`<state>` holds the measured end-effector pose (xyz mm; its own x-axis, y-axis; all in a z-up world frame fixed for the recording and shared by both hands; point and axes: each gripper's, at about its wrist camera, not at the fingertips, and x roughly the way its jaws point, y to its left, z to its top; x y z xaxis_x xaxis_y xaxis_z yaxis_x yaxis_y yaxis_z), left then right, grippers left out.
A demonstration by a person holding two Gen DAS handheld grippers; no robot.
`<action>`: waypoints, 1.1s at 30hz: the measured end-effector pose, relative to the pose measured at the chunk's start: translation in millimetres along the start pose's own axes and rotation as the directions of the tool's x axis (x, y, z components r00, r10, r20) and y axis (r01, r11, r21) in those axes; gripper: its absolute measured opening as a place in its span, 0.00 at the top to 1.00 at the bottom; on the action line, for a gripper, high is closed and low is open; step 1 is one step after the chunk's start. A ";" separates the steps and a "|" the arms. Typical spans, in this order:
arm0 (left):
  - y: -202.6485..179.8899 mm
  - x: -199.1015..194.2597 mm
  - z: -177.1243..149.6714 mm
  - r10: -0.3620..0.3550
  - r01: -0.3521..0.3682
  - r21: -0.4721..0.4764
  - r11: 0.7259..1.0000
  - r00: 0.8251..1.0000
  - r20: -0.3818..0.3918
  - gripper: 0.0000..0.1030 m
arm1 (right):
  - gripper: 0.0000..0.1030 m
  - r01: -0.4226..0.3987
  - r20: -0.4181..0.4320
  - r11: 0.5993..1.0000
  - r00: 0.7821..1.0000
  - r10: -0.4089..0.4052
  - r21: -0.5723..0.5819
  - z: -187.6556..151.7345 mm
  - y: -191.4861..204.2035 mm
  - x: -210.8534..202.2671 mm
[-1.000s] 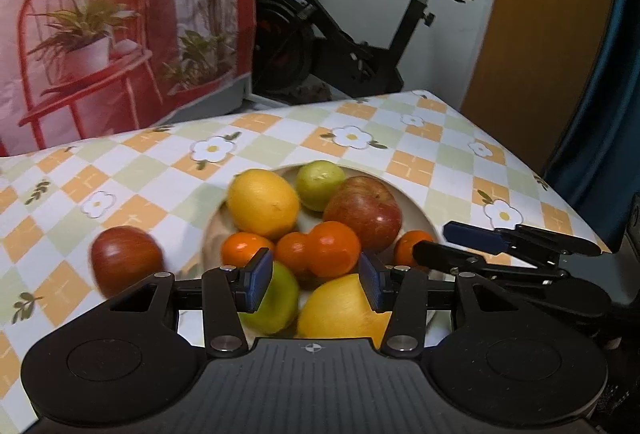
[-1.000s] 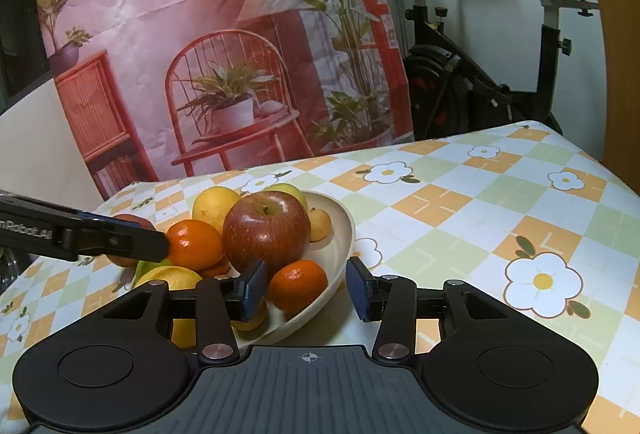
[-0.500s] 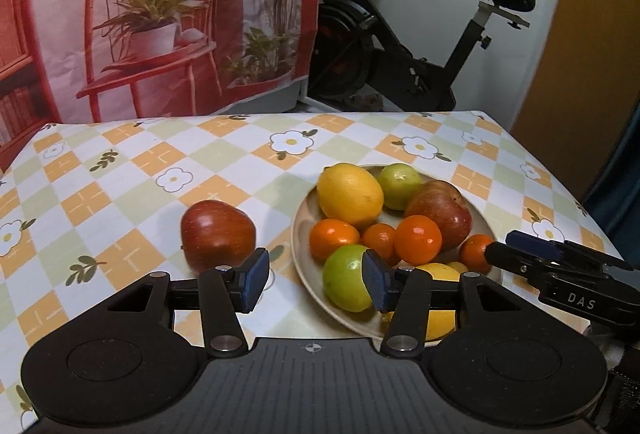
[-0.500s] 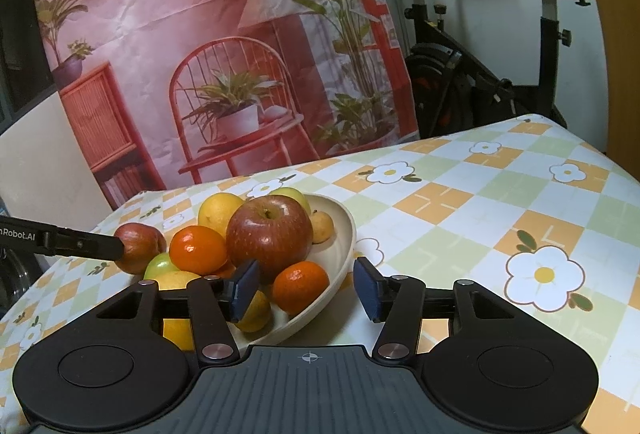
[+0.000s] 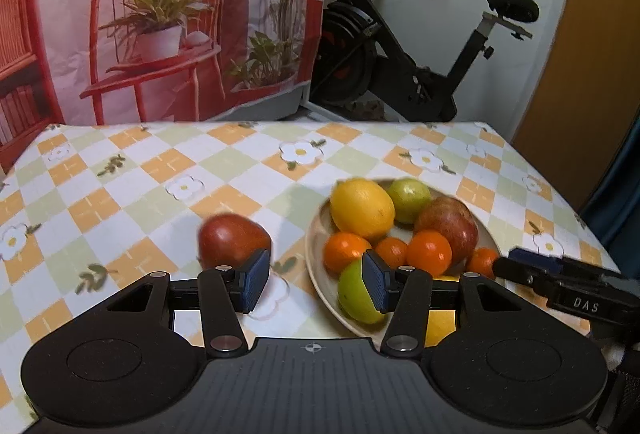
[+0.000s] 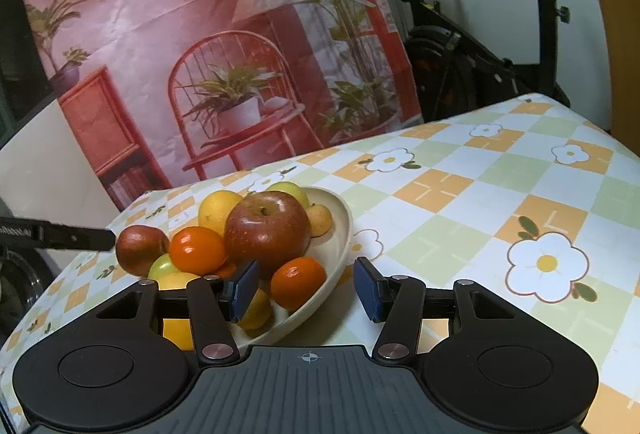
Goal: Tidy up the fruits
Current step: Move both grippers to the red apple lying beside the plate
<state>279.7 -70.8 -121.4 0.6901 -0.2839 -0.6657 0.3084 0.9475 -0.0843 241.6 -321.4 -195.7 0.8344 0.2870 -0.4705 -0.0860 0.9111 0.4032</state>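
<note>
A checked, flower-printed tablecloth [image 5: 224, 194] fills my view from both wrist cameras, with a printed backdrop of a red chair [image 5: 156, 26] hanging behind the table and an exercise bike [image 5: 404, 58] parked beyond its far edge. Ahead of my left gripper [image 5: 312, 280] a cream plate [image 5: 316, 254] is piled with fruit: a lemon [image 5: 362, 208], a green lime [image 5: 409, 194], a red apple [image 5: 450, 228], several oranges [image 5: 429, 252] and a green apple [image 5: 356, 294] partly hidden behind my right-hand pad. A second, darker apple [image 5: 232, 242] sits alone on the cloth, just beyond my left-hand pad and off the plate. My left jaws stand apart with nothing between them but cloth and the plate's near rim; they have just been opening a little. My right gripper [image 6: 306, 288] pokes in from the right edge of the left camera's view, beside the plate. Its jaws too are apart, having just been widening, and they straddle the plate's rim, an orange [image 6: 298, 282] lying just beyond the gap, untouched. The loose apple lies far off, past the pile, near my left gripper's black finger [image 6: 76, 236].
</note>
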 end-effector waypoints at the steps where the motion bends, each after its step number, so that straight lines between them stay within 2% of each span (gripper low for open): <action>1: 3.1 -1.6 2.7 0.003 -0.003 -0.004 1.000 1.000 0.005 0.48 | 0.52 0.008 -0.005 1.000 1.000 -0.008 0.006 1.2 0.0 0.5; 11: 62.0 -25.8 37.2 0.034 -0.033 -0.025 0.999 0.999 0.036 0.48 | 0.52 0.034 -0.016 0.999 0.999 -0.034 -0.010 18.5 17.6 -5.9; 15: 86.1 -34.9 49.8 0.051 -0.050 -0.026 0.998 0.998 0.040 0.48 | 0.52 0.033 -0.026 0.999 0.999 -0.034 -0.041 24.3 37.5 -4.4; 22: 126.1 -45.5 67.1 0.088 -0.088 -0.005 0.996 0.994 0.058 0.48 | 0.52 -0.016 -0.051 0.993 0.999 0.010 -0.119 41.0 82.1 7.0; 25: 136.5 -34.6 67.9 0.065 -0.064 -0.014 0.998 0.997 0.037 0.48 | 0.52 -0.034 -0.082 0.985 0.996 0.020 -0.169 44.7 104.1 20.6; 29: 142.4 -8.7 53.5 0.006 -0.006 -0.041 0.999 1.000 -0.007 0.49 | 0.52 -0.061 -0.140 0.961 0.990 0.024 -0.269 47.8 138.7 39.8; 32: 145.6 10.5 39.0 -0.060 0.057 -0.096 0.994 0.998 -0.033 0.57 | 0.51 -0.098 -0.195 0.933 0.980 0.030 -0.347 51.5 163.7 54.9; 33: 145.9 16.1 34.5 -0.081 0.077 -0.110 0.991 0.996 -0.040 0.57 | 0.51 -0.103 -0.211 0.921 0.977 0.024 -0.375 52.3 172.0 60.2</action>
<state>358.4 57.7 -118.8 0.6360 -0.3539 -0.6858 0.2868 0.9334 -0.2158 305.5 -162.9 -113.6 0.6987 0.3644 -0.6156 -0.3695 0.9207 0.1257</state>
